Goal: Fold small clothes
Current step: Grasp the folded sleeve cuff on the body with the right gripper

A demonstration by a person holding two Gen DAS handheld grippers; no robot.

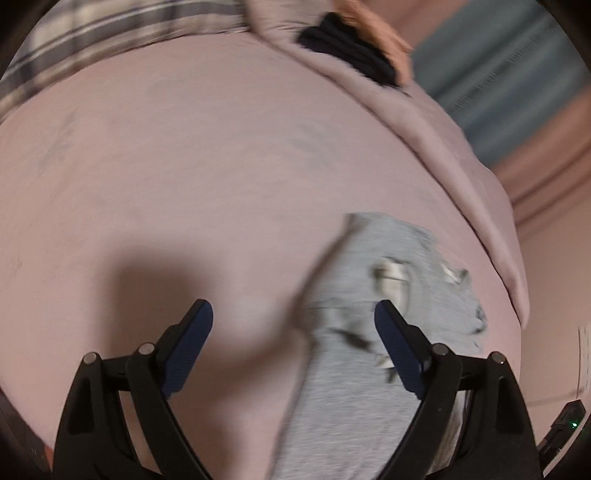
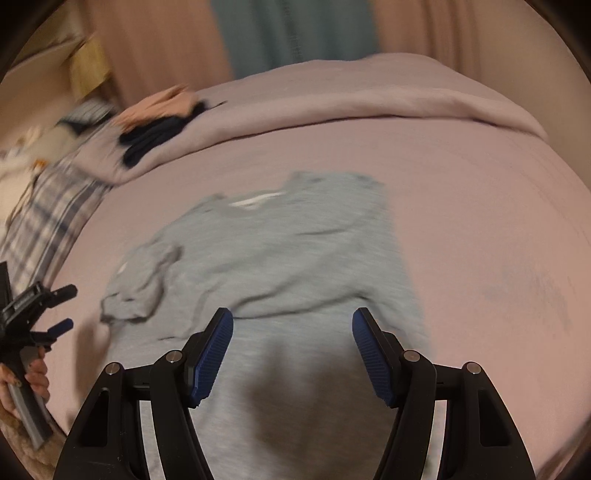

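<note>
A small grey shirt [image 2: 288, 251] lies spread on the pink bed sheet [image 2: 480, 206], neck away from me, its left sleeve crumpled. My right gripper [image 2: 292, 325] is open and empty, hovering above the shirt's lower part. My left gripper [image 1: 293, 314] is open and empty above the sheet, its right finger over the shirt's edge [image 1: 369, 295]. The left gripper also shows in the right wrist view [image 2: 62, 306] at the far left, beside the sleeve. Both views are motion blurred.
A folded pink blanket [image 2: 369, 96] runs along the far side of the bed. Dark and peach clothes [image 2: 159, 125] lie on it at the back left. A plaid cloth [image 2: 40, 210] lies at the left. Curtains [image 2: 295, 33] hang behind.
</note>
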